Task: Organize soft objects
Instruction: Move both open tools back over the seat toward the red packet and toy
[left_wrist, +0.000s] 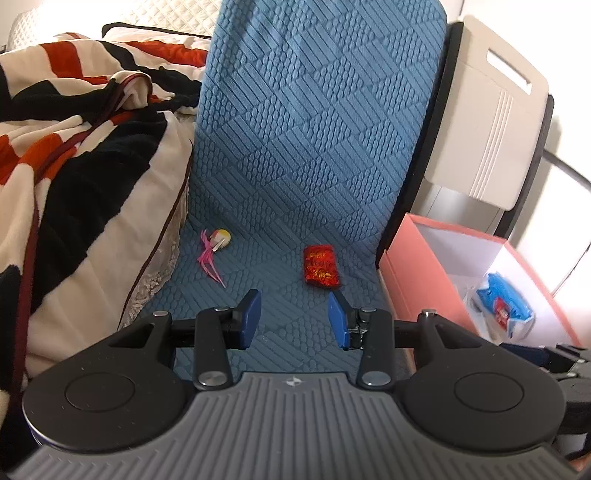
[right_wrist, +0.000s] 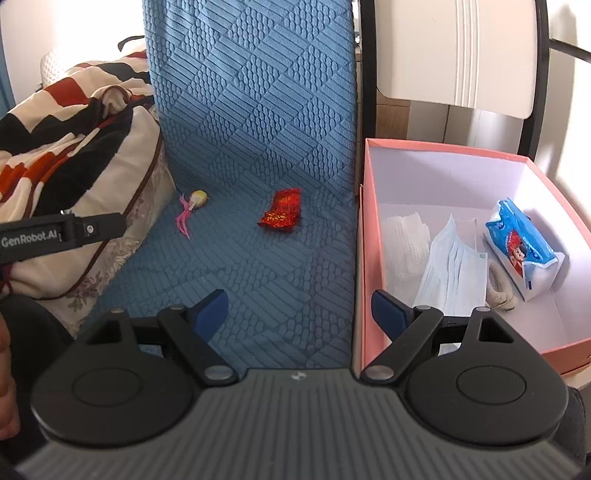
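Blue-padded fingers of the left gripper (left_wrist: 294, 317) stand partly apart with nothing between them, poised over the blue quilted cover (left_wrist: 295, 147). The right gripper (right_wrist: 299, 314) has its fingers spread wide and empty, one over the cover, the other over the near edge of the pink box (right_wrist: 436, 146). On the cover ahead lie a red shiny packet (right_wrist: 281, 215) and, farther from the box, a small yellow toy with pink feathers (right_wrist: 194, 206). Inside the box sit a white folded cloth (right_wrist: 404, 240), pale blue face masks (right_wrist: 456, 266) and a blue tissue pack (right_wrist: 522, 247). A striped blanket (left_wrist: 74, 147) lies on the side of the cover away from the box.
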